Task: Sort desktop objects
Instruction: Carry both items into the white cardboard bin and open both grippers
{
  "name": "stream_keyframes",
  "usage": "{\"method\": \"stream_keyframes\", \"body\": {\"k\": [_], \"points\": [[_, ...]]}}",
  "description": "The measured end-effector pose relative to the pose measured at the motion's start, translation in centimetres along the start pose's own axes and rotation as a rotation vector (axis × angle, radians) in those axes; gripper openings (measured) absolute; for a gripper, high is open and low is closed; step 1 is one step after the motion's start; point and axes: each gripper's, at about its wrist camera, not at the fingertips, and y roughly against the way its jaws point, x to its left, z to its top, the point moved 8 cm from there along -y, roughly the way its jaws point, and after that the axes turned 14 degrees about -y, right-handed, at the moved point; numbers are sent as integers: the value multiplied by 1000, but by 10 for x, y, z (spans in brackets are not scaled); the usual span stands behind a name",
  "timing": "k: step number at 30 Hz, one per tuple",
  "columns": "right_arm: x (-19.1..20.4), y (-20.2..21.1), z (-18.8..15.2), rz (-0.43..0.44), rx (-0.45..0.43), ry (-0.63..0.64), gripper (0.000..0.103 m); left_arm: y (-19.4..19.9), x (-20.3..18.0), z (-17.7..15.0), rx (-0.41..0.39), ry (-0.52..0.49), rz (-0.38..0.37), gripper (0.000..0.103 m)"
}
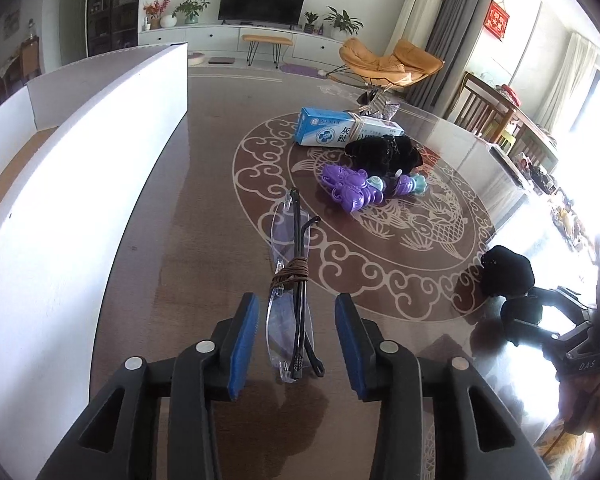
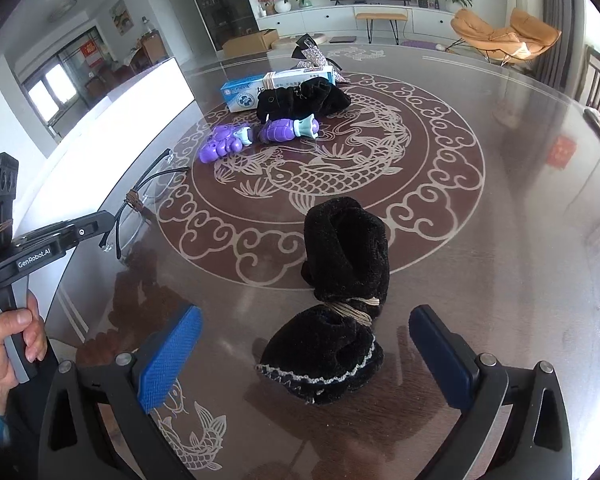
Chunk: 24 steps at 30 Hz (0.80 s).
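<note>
Folded clear glasses (image 1: 290, 300), bound with brown cord, lie on the brown patterned table between the blue pads of my left gripper (image 1: 296, 340), which is open around them. They also show in the right wrist view (image 2: 140, 204). A black velvet bundle (image 2: 340, 300) tied with string lies between the pads of my right gripper (image 2: 304, 360), also open; it shows in the left wrist view (image 1: 506, 270). Farther off lie purple toys (image 1: 352, 192) (image 2: 256, 136), a second black bundle (image 1: 384, 152) (image 2: 300, 100) and a blue-and-white box (image 1: 340, 130) (image 2: 256, 88).
A white open carton (image 1: 80, 160) (image 2: 148, 92) stands along the table's left side. A dark glittery bow (image 2: 312, 54) lies behind the box. The round table's edge (image 2: 560, 92) curves on the right, with chairs beyond.
</note>
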Motion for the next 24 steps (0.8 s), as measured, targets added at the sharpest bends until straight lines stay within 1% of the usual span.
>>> {"method": "stream_keyframes", "body": {"k": [2,3,4,5,6,7,8,10,13,16,18,21,24], "points": [[1,-8,1,-12,31,2,103,-13,1,5,33,-13,19,48],[1,-12,1,-20,47,4,103,-19,2,7,46,-21,31,46],[1,-15,1,-27,60,8,99,-24,2,8,55,-33,49,29],[1,-16,1,-34,67,14,85,-30,2,9,73,-48,61,14],[1,-17,1,-42,70,25,73,-33,1,10,77,-62,75,13],[0,-16,1,-63,65,41,47,-32,0,10,69,-75,85,12],[-1,-14,2,-76,57,56,29,-30,-2,10,57,-74,74,12],[-2,-6,3,-52,55,44,29,-18,-2,10,12,-50,60,12],[-1,12,6,-44,15,60,29,9,2,10,-67,8,44,12],[7,27,10,-25,-11,74,29,45,11,12,-153,73,35,12],[17,36,14,0,-21,80,29,76,22,14,-213,123,33,12],[48,47,24,56,-37,103,29,124,49,18,-288,188,45,12],[101,53,37,122,-52,165,29,161,93,14,-305,223,115,12]]}}
